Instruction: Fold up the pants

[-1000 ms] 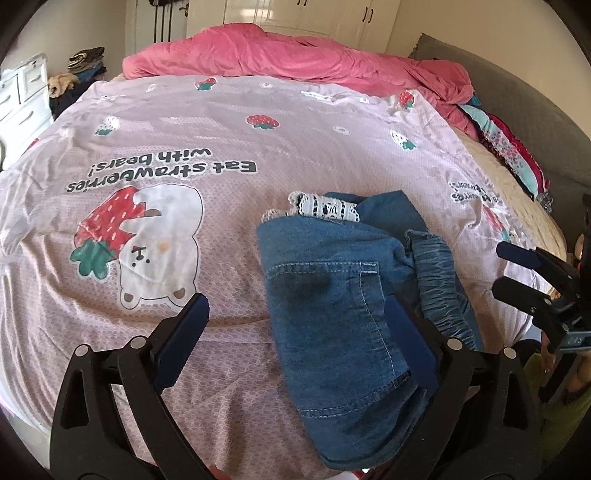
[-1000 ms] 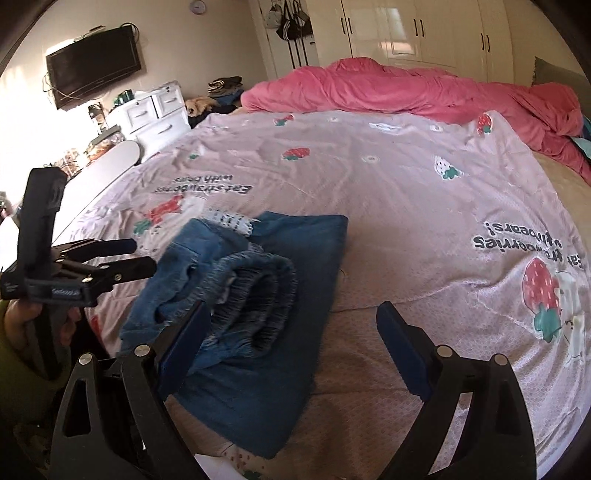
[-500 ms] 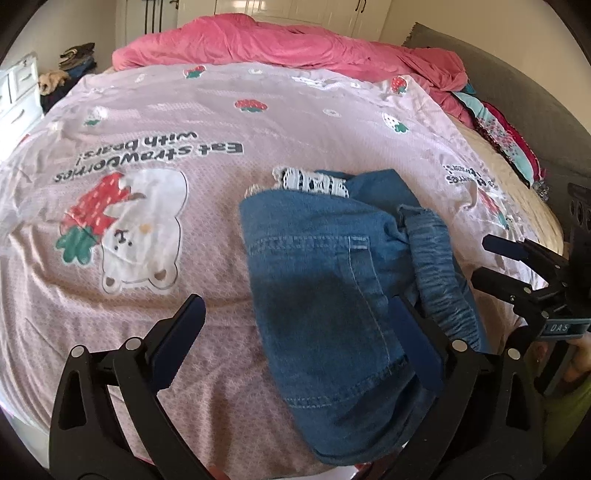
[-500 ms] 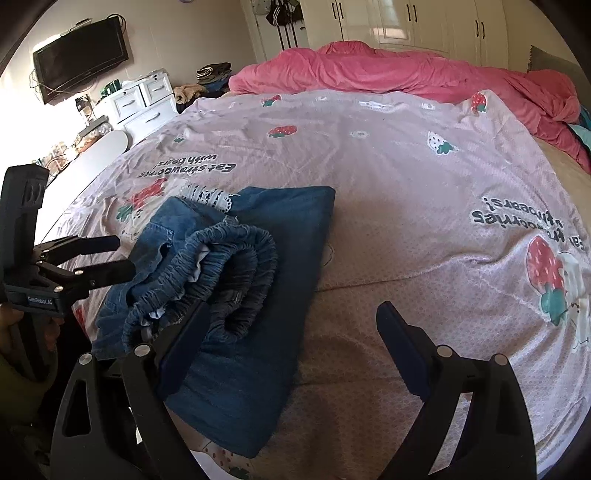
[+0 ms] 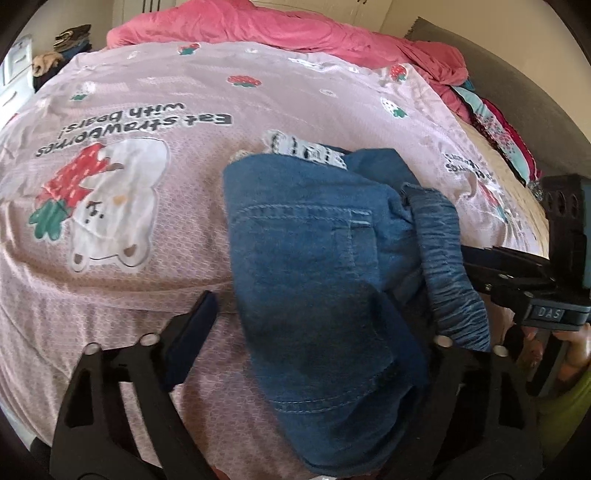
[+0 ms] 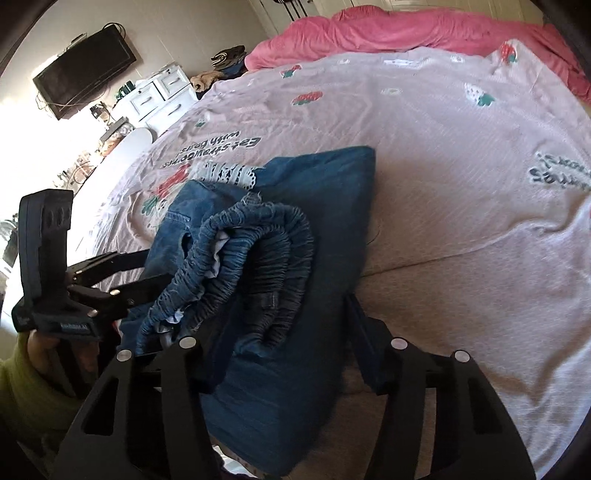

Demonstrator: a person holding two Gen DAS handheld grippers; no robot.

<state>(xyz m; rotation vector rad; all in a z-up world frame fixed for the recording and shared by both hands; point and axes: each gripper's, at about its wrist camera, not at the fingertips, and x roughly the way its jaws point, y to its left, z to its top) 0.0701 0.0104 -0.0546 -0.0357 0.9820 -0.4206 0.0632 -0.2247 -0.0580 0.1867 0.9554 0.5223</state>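
- Near the front edge of the bed (image 5: 147, 288), on my pink strawberry-print quilt (image 6: 443, 166), lie the denim pants (image 5: 314, 258), partly folded, with the gathered waistband (image 6: 258, 258) humped up on top.
- A white lace-trimmed hem (image 5: 306, 153) peeks out at the far end of the pants.
- My left gripper (image 5: 295, 343) straddles the near end of the pants: one finger stands over bare quilt to the left, the other sits on the denim to the right. Its jaws are closing with cloth between them, but the pads have not pinched it.
- My right gripper (image 6: 284, 339) is over the waistband end; its left finger is against the elastic ruffle, its right finger just off the dark denim edge. Its jaws are closing too, denim between them, and I see no firm pinch.
- From the left wrist view my right gripper shows at the right edge, its fingers reaching under the waistband; a hand in a yellow-green sleeve (image 6: 22, 376) holds the left one.
- At the far end of the bed is a heaped pink duvet (image 5: 295, 29).
- Off to the left stand a white dresser (image 6: 162, 96) and a wall television (image 6: 85, 70).
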